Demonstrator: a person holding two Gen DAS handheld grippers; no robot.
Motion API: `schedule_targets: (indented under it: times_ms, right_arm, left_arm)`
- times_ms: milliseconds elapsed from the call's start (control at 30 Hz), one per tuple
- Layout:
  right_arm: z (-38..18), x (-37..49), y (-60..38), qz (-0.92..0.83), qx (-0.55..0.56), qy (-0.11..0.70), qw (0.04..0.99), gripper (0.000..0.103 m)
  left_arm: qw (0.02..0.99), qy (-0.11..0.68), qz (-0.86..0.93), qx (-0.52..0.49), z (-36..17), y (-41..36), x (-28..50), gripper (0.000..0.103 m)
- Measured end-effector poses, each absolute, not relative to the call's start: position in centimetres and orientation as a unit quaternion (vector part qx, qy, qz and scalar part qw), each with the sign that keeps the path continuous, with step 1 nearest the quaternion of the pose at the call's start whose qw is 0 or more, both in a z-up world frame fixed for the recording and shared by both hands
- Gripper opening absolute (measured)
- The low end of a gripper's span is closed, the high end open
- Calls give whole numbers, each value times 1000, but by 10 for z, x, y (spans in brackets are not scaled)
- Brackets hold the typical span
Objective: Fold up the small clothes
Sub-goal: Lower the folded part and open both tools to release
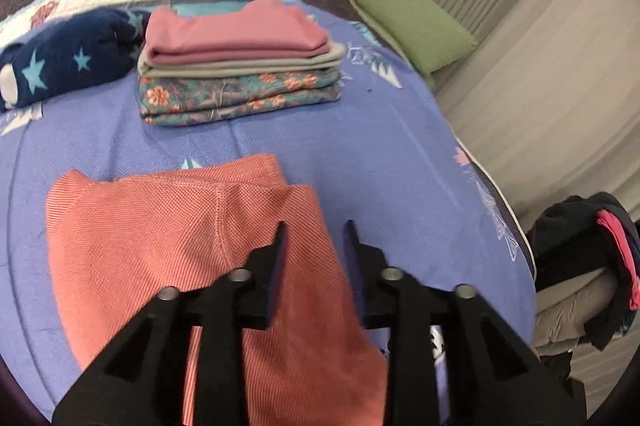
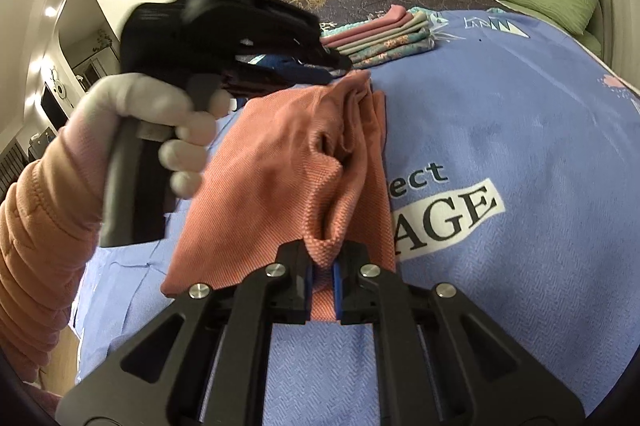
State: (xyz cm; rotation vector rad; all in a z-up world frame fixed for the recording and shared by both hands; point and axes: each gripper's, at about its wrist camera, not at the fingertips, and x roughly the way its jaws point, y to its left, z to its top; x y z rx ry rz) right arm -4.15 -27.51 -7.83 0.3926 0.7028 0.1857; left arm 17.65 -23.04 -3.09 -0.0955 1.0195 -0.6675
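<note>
A salmon-orange knit garment [image 1: 160, 226] lies partly folded on the blue bedsheet [image 1: 360, 146]. In the left wrist view my left gripper [image 1: 316, 230] hovers over its right edge, jaws apart, with nothing pinched between them. In the right wrist view my right gripper [image 2: 323, 258] is shut on a bunched fold at the near edge of the garment [image 2: 288, 154]. The left gripper [image 2: 340, 64], held by a gloved hand [image 2: 176, 130], points at the garment's far corner.
A stack of folded clothes [image 1: 240, 66], pink on top and floral below, sits further back, with a navy star-print item [image 1: 68, 62] to its left. Green pillows [image 1: 412, 22] line the bed's right edge. Dark clothes [image 1: 592, 246] hang over furniture beside the bed.
</note>
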Motion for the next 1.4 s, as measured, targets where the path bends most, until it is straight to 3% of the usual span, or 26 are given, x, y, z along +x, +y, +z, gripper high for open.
schedule_targets:
  times_ms: [167, 300, 400, 533, 767, 1067, 1167, 1300, 1400]
  right_arm:
    - [-88, -43, -292, 92, 234, 359, 899, 17]
    - [-98, -42, -306, 110, 276, 370, 880, 18]
    - [-97, -41, -306, 116, 278, 372, 878, 19]
    - [-98, -41, -301, 119, 261, 375, 881, 23]
    - [-101, -39, -302, 118, 263, 381, 879, 24]
    - [-101, -38, -301, 116, 259, 382, 879, 24]
    - [-102, -38, -304, 106, 263, 385, 878, 16]
    - [-104, -38, -307, 105, 273, 389, 874, 15]
    - [-102, -39, -304, 104, 260, 392, 876, 17]
  left_arm:
    - [821, 463, -334, -30, -18, -207, 147, 38]
    - [832, 442, -335, -2, -17, -168, 106, 51]
    - [850, 417, -319, 31, -22, -137, 71, 53]
    - [867, 399, -289, 74, -37, -103, 28, 66]
    - [868, 393, -287, 97, -64, -81, -21, 67]
    - [880, 401, -216, 137, -88, -93, -14, 67]
    - [882, 405, -204, 128, -87, -85, -16, 52]
    - [878, 413, -207, 127, -91, -76, -24, 38]
    - [879, 408, -220, 111, -88, -72, -30, 20]
